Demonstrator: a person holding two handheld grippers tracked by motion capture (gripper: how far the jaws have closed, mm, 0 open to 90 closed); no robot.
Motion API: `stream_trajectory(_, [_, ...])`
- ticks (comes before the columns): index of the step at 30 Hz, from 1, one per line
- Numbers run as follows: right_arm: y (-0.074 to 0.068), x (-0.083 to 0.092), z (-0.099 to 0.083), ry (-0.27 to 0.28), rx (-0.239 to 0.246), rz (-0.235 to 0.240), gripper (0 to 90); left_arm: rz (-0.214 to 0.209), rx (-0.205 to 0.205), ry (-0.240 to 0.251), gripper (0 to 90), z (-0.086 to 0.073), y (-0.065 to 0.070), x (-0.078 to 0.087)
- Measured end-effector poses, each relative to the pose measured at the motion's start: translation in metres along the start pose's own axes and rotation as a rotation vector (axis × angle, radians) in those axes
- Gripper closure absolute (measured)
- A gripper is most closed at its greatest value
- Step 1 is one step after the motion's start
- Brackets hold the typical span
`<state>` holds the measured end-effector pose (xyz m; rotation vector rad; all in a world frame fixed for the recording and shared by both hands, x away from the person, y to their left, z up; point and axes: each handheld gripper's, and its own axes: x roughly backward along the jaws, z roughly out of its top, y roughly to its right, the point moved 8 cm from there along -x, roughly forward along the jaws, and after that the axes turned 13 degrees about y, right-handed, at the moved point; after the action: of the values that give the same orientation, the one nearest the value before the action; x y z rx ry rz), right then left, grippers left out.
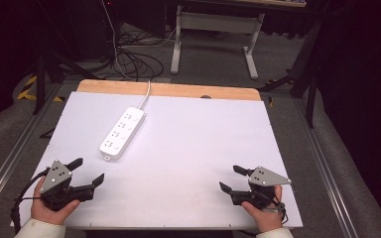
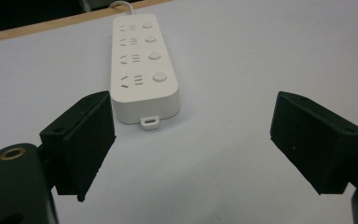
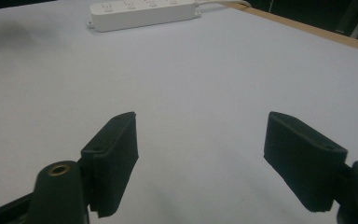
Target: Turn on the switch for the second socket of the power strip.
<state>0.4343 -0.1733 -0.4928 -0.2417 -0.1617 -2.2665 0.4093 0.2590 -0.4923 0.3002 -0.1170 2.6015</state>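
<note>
A white power strip (image 1: 122, 132) with several sockets and round switches lies on the left half of the white table top (image 1: 188, 148), its cord running off the far edge. My left gripper (image 1: 87, 171) rests near the front left corner, open and empty, a short way in front of the strip's near end (image 2: 142, 70). At the front right, my right gripper (image 1: 231, 178) is open too, with nothing between its jaws. From the right gripper view the strip (image 3: 142, 14) lies far off at the top.
The table's far edge is a bare wooden strip (image 1: 178, 90). Beyond it stand a white metal frame (image 1: 213, 34) and a tangle of cables (image 1: 134, 59) on the grey floor. Metal rails (image 1: 322, 158) flank the table on both sides.
</note>
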Motion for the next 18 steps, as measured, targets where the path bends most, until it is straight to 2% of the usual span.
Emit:
stream_trajectory(6, [0.0006, 0.0001, -0.0006, -0.001, 0.000, -0.006, 26.5, -0.015, 0.011, -0.002, 15.9, 0.0018, 0.0007, 0.0005])
stream_trajectory(10, [0.0001, 0.0005, -0.0002, 0.002, 0.005, -0.004, 26.7, -0.016, -0.010, -0.004, 16.0, 0.0032, 0.0027, 0.0015])
stream_trajectory(14, [-0.0004, 0.0003, -0.0002, 0.003, 0.006, -0.001, 26.7, 0.004, -0.048, 0.004, 16.0, 0.0042, 0.0018, 0.0023])
stream_trajectory(16, [-0.0004, 0.0005, -0.0001, 0.004, 0.006, -0.001, 26.7, 0.006, -0.050, 0.005, 16.0, 0.0045, 0.0016, 0.0029])
stream_trajectory(18, [-0.0004, 0.0004, 0.0002, 0.006, 0.006, -0.001, 26.7, 0.002, -0.036, 0.011, 16.0, 0.0051, 0.0024, 0.0032])
